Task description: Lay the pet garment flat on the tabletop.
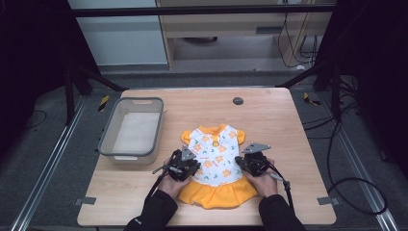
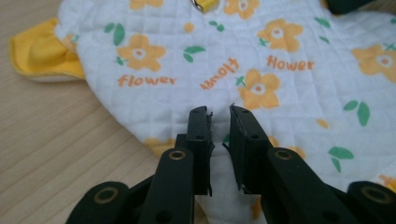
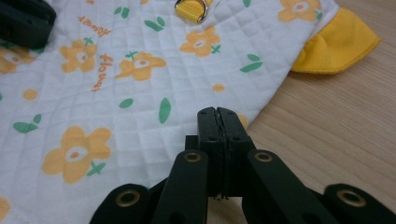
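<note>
With the right tongs (image 3: 219, 112) pinched shut on the dress (image 1: 215, 156) and the left tongs (image 2: 220, 109) slightly apart over it, lift both sides evenly.

- A light wooden table (image 1: 284, 125) carries everything.
- A grey plastic bin (image 1: 131, 129) sits at its left.
- A small flowered dress (image 1: 215, 163) with a yellow skirt lies flat near the front edge.
</note>
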